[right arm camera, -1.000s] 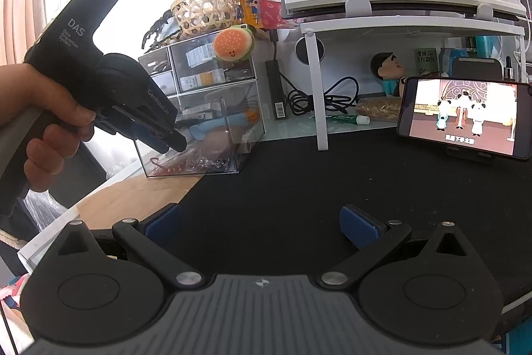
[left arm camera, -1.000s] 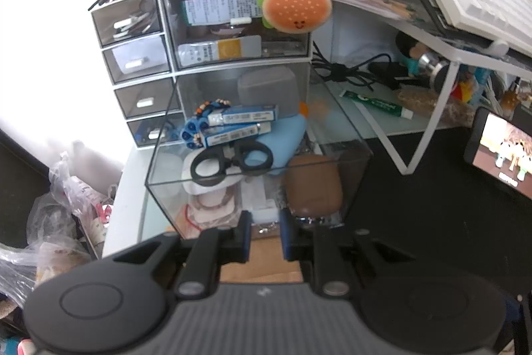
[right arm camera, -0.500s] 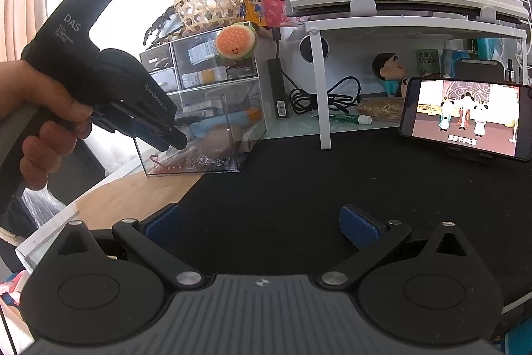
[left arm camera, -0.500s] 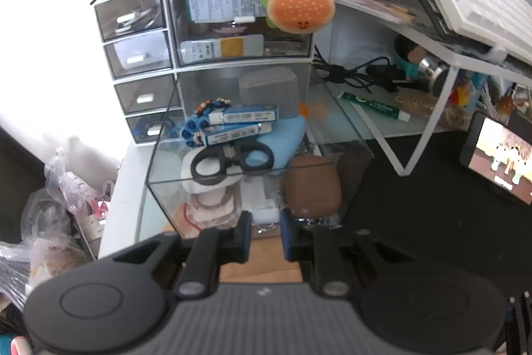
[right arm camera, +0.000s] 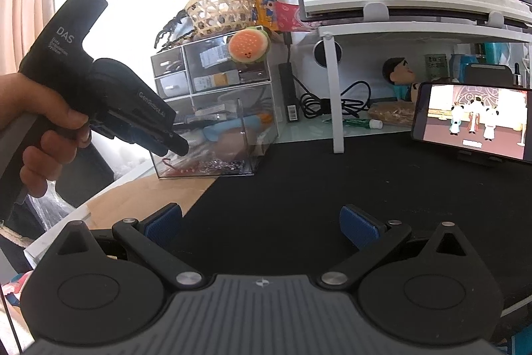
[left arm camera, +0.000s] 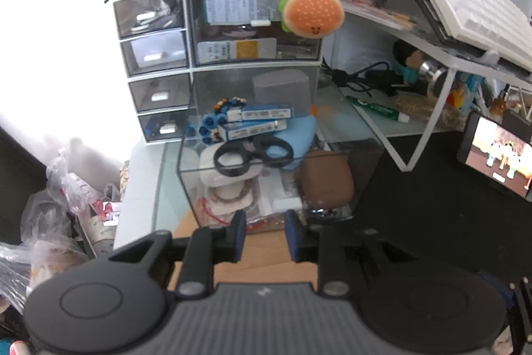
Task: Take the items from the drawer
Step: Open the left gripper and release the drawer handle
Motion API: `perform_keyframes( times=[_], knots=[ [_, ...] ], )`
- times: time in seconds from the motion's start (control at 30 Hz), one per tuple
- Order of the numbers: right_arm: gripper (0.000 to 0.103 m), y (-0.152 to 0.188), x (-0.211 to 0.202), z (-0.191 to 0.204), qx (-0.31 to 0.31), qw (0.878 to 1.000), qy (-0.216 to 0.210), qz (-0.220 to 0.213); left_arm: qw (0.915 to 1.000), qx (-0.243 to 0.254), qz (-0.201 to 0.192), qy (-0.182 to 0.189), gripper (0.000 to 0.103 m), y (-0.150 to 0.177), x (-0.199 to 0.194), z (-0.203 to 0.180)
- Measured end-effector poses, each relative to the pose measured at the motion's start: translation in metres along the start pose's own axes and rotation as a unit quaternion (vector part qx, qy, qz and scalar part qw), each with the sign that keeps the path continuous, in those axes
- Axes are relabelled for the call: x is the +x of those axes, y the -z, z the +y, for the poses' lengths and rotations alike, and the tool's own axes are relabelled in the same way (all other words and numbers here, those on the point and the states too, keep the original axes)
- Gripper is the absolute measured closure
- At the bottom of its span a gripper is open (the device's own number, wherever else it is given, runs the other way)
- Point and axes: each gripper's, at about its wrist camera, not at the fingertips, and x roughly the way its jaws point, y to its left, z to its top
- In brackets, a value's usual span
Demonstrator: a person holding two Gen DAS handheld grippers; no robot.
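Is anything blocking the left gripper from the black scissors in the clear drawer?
Yes. The left hand-held gripper sits outside the clear plastic drawer's front wall, which stands between it and the black-handled scissors.

Left gripper body reads "DAS" in white on its upper block, and "GenRobot.ai" lower, nearer its fingers

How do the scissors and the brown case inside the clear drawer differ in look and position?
The scissors are black with two open ring handles; the brown case is solid and rounded. The scissors lie on top of the pile, on a white item; the brown case sits lower, by the drawer's right wall and nearer the front. Both are inside the pulled-out drawer, untouched.
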Motion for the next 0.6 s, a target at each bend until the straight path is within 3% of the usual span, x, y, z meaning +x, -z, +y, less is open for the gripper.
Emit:
perform_keyframes(
  times=[0.1,0.37,0.5,0.6],
  knots=[
    [0.0,0.0,0.001,0.004,-0.007,1.0,-0.004,0.001,1.0,0.003,-0.006,0.004,0.074,0.002,-0.006,0.005],
    [0.0,-0.001,0.0,0.008,-0.007,1.0,-0.003,-0.007,0.9993,0.015,-0.032,0.007,0.054,0.01,-0.019,0.02],
    [0.0,-0.003,-0.002,0.005,0.007,1.0,-0.003,-0.013,0.9989,0.025,-0.037,0.012,0.052,0.017,-0.024,0.027],
    [0.0,-0.004,-0.001,0.006,0.005,1.0,0.0,-0.014,0.9986,0.025,-0.044,0.017,0.045,0.022,-0.027,0.035]
  ],
)
